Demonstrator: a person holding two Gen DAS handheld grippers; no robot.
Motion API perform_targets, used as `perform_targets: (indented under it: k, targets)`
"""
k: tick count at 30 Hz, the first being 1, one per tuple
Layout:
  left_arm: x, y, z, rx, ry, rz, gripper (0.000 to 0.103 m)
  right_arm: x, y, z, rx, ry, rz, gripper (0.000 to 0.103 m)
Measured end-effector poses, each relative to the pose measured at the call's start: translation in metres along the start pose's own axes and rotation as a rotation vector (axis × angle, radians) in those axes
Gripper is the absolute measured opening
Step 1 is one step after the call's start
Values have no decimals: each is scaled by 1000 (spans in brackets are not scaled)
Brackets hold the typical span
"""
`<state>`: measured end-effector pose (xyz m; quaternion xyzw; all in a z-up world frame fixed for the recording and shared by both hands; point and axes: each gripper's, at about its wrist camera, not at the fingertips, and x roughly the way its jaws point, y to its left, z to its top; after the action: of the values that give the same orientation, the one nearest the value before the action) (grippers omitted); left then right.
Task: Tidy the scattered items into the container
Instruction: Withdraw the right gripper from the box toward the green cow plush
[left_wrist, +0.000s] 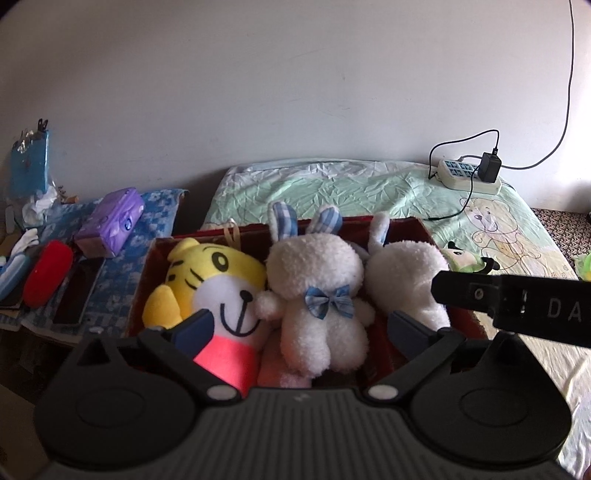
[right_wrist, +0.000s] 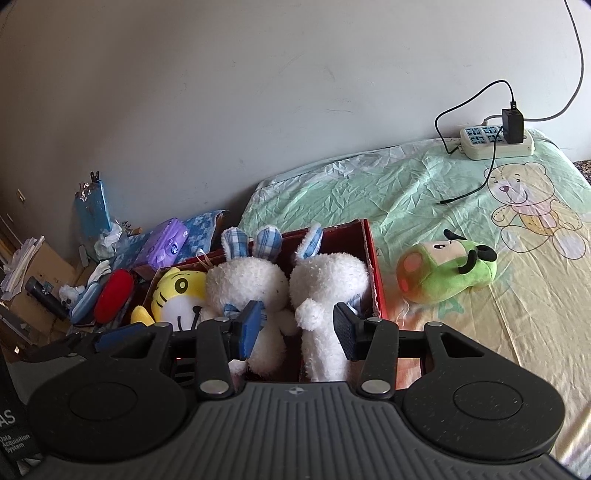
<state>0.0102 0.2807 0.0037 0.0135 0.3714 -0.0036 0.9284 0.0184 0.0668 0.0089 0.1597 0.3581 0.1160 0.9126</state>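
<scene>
A red box (left_wrist: 423, 226) on the bed holds a yellow tiger plush (left_wrist: 207, 280), a white bunny with a blue bow (left_wrist: 317, 295) and a second white bunny (left_wrist: 406, 273). My left gripper (left_wrist: 303, 328) hangs open over the box's near side, with nothing between its fingers. In the right wrist view my right gripper (right_wrist: 297, 326) is open above the second bunny (right_wrist: 325, 284), whose arm lies between the pads without being squeezed. A green plush (right_wrist: 447, 275) lies on the sheet just right of the red box (right_wrist: 371, 254). In the left wrist view this green plush (left_wrist: 461, 258) is half hidden.
A white power strip with a black charger and cable (right_wrist: 495, 142) sits at the bed's far corner by the wall. Left of the box, a low table has a purple tissue pack (left_wrist: 110, 225), a red case (left_wrist: 48, 273) and other clutter.
</scene>
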Motion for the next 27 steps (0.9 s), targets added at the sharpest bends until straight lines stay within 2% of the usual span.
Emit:
perform_targets:
  k: [5, 12, 27]
  targets:
    - [-2, -4, 1, 0, -7, 23, 101, -5, -5, -2, 7, -5, -12, 48]
    - [3, -13, 3, 1, 25, 38, 102, -10, -15, -2, 23, -4, -22, 48]
    - [9, -31, 9, -10, 49, 131, 102, -11, -30, 8, -50, 17, 34, 48]
